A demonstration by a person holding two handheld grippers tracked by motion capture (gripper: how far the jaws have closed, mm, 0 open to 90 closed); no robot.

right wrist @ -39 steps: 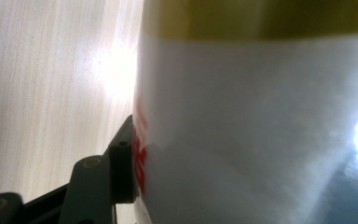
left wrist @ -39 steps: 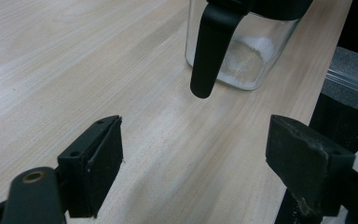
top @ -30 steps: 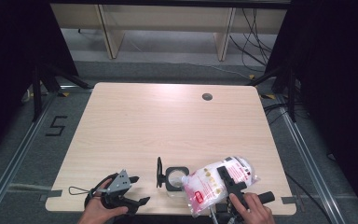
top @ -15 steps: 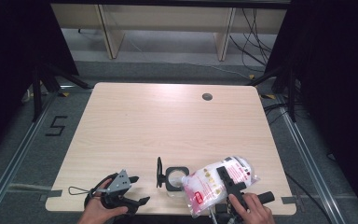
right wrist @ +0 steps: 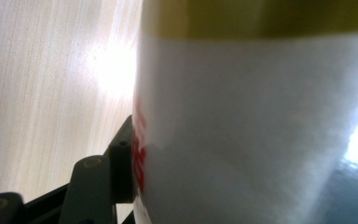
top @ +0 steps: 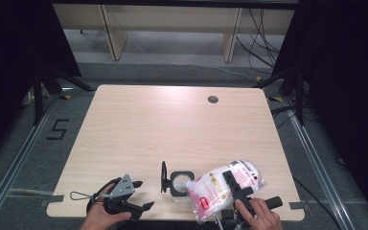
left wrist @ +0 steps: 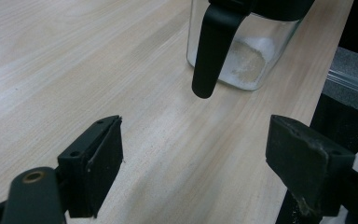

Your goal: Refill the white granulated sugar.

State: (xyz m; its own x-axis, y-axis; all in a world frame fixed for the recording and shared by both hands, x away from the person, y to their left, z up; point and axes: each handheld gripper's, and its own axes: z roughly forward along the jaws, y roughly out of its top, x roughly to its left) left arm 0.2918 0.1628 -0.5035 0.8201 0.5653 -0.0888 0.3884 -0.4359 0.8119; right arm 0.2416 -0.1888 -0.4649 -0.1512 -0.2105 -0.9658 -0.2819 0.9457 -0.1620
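A clear glass jar (top: 179,182) with a black rim and its black lid (top: 163,176) flipped up stands near the table's front edge; white grains lie at its bottom (left wrist: 247,60). A white plastic bag (top: 219,190) with red print, full of white powder, lies tilted with its lower corner at the jar's mouth. My right gripper (top: 237,187) is shut on the bag (right wrist: 261,116); one black finger (right wrist: 120,168) presses its side and the other is hidden behind it. My left gripper (top: 143,195) rests open at the front left, its jaws (left wrist: 196,140) pointing toward the jar with bare table between them.
The light wooden table (top: 172,124) has a round cable hole (top: 213,99) at the back right. Dark stands and cables flank the table on the floor. A floor mark "5" (top: 57,129) lies at the left.
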